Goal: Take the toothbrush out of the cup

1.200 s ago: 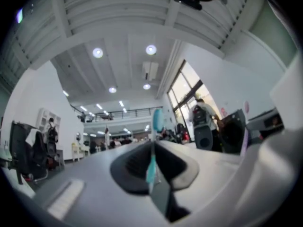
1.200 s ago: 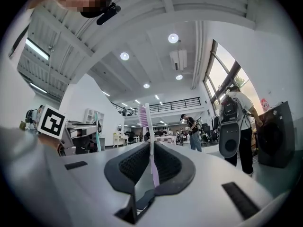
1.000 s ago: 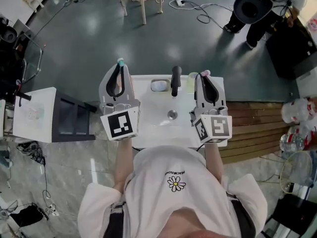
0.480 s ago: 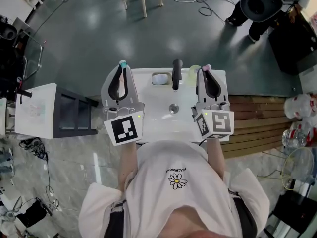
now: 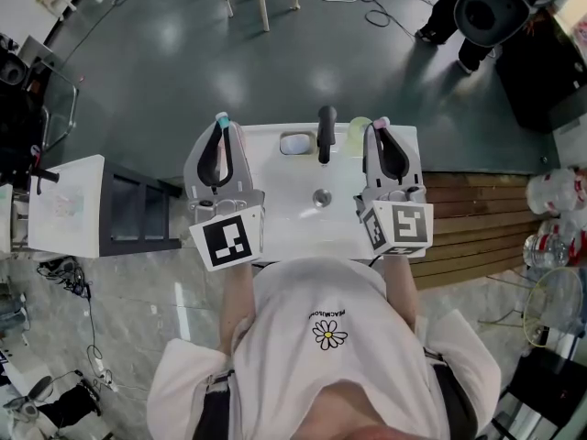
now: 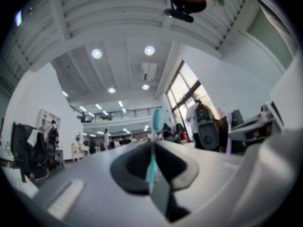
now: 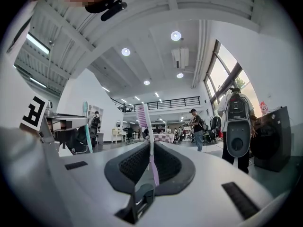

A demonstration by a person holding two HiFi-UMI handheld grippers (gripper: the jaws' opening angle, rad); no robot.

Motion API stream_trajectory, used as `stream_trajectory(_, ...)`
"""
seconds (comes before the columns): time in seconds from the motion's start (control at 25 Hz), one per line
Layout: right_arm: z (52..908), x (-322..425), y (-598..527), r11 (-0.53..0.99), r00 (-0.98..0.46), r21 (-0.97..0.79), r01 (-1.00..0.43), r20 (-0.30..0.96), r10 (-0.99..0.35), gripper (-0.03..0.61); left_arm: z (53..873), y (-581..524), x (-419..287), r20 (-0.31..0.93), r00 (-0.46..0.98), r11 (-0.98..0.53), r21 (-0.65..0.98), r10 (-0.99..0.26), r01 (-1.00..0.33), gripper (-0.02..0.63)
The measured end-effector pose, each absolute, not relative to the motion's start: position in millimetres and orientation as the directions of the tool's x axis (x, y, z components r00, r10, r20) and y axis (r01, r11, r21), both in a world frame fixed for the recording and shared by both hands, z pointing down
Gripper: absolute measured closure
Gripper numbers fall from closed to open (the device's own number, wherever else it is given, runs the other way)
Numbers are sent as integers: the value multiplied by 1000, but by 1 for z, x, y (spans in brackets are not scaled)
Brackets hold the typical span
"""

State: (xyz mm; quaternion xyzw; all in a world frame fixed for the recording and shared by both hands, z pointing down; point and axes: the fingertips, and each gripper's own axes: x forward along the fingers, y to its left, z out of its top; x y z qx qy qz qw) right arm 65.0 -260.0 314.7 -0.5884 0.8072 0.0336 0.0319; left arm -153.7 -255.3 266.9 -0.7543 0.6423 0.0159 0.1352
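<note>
Both claws are held above the sink [image 5: 295, 230]. The left claw [image 5: 221, 126] is clamped on a teal toothbrush [image 6: 151, 171]; the right claw [image 5: 379, 128] is clamped on a pink toothbrush [image 7: 154, 169]. The cup [image 5: 357, 134] stands at the sink's far edge, just right of the faucet [image 5: 325, 136], with the 2 toothbrushes outside it.

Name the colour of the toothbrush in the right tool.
The toothbrush is pink with a white neck; clearest in the right gripper view.
</note>
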Motion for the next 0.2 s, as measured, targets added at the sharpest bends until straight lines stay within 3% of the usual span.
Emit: stream_trajectory(0.2, 315, 67, -257, 301, -301, 15, -953, -93, -949, 554, 268, -252, -155, -198, 174, -138, -183, -965, -973, 583)
